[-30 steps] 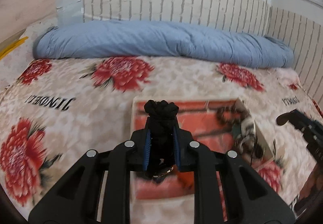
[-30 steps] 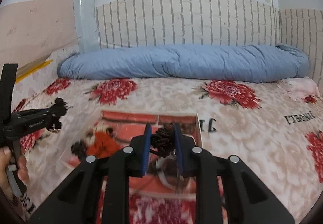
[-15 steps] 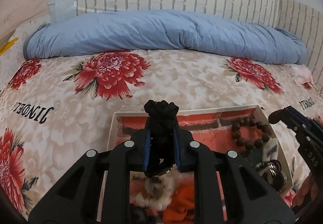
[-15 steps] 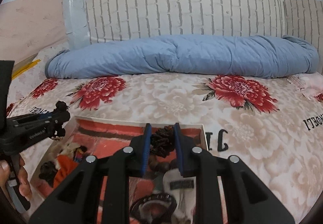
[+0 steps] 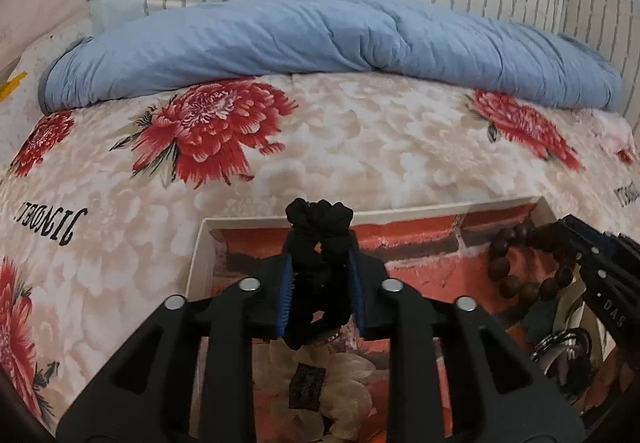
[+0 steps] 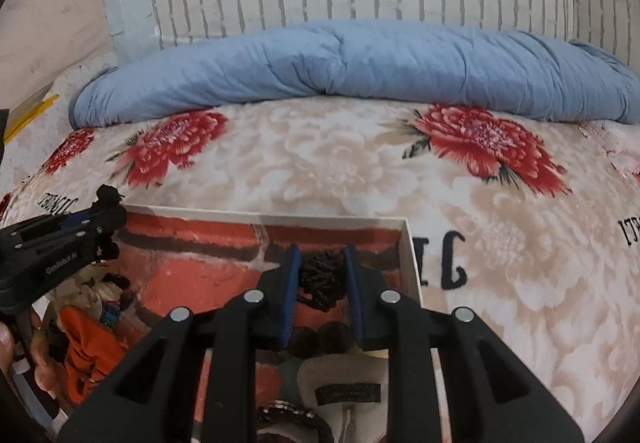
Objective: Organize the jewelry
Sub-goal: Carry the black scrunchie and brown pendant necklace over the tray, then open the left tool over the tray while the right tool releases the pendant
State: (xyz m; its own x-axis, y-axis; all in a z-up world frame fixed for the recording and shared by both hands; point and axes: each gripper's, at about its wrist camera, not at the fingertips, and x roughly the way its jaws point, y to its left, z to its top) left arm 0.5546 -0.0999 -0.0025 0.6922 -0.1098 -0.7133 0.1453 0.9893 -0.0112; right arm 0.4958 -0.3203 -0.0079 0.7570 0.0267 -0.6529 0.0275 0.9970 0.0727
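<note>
Both of your hands have dropped closer over the box point(image 5: 400, 212) on the bed point(image 5: 360, 147). Your left gripper point(image 5: 320, 263), its fingers just easing apart, still pinches the black hair tie point(image 5: 318, 243) above the box's 9 o'clock half. Your right gripper point(image 6: 320, 271) stays clamped on a dark beaded piece point(image 6: 320, 279) at the box's 2 o'clock corner, over the wooden bead bracelet point(image 5: 516, 275).

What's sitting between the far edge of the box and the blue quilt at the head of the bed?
Only bare floral bedspread. Both wrist views show nothing lying between the box rim and the blue quilt.
</note>
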